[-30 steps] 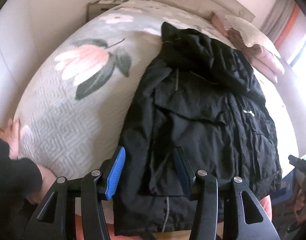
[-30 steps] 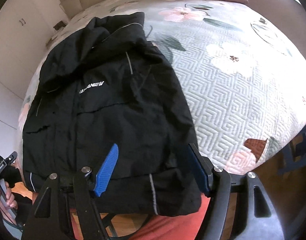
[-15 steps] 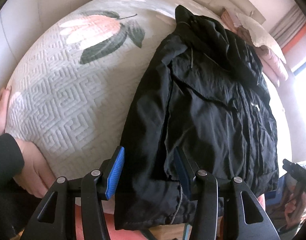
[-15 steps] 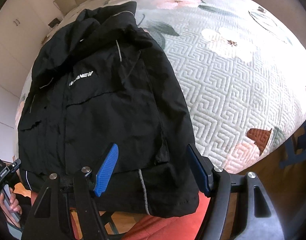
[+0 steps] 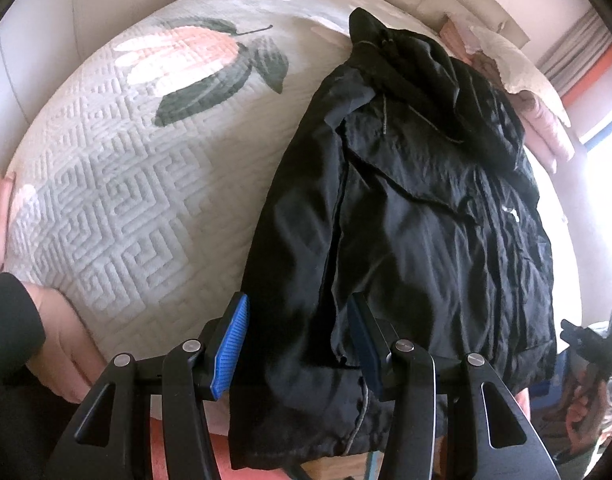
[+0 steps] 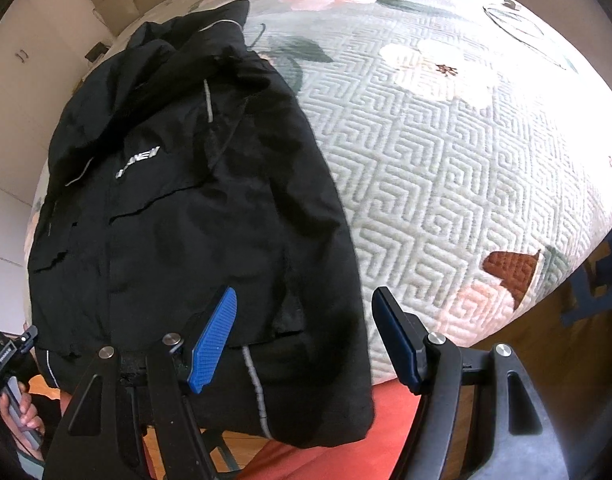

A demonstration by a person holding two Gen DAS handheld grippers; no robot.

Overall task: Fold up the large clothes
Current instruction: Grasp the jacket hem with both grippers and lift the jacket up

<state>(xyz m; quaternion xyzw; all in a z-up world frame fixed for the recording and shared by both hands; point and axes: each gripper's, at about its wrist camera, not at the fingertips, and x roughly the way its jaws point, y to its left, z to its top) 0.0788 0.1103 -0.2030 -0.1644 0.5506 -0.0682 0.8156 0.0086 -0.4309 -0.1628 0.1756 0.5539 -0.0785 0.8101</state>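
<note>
So the black jacket (image 5: 417, 216) is lying lengthwise on the quilted floral bedspread (image 5: 118, 184), hood end toward the pillows (image 5: 541, 120), hem hanging a bit over the near edge of the bed, sleeves look already tucked in. My read is the step in hand is grabbing the hem at both bottom corners to fold it up toward the collar. To do that well I'd pinch both layers of fabric right at the hem, each corner at the same height, then lift and carry both sides forward together so the fold line stays straight and that slippery shell doesn't slide off the bed. The left gripper (image 5: 294, 340) is spread wide with nothing pinched, its blue pads (image 5: 230, 344) either side of the jacket's left edge; can't tell if they touch the cloth. The right gripper (image 6: 302, 336) is just as wide, holding nothing, straddling the right hem corner (image 6: 325, 400)
</note>
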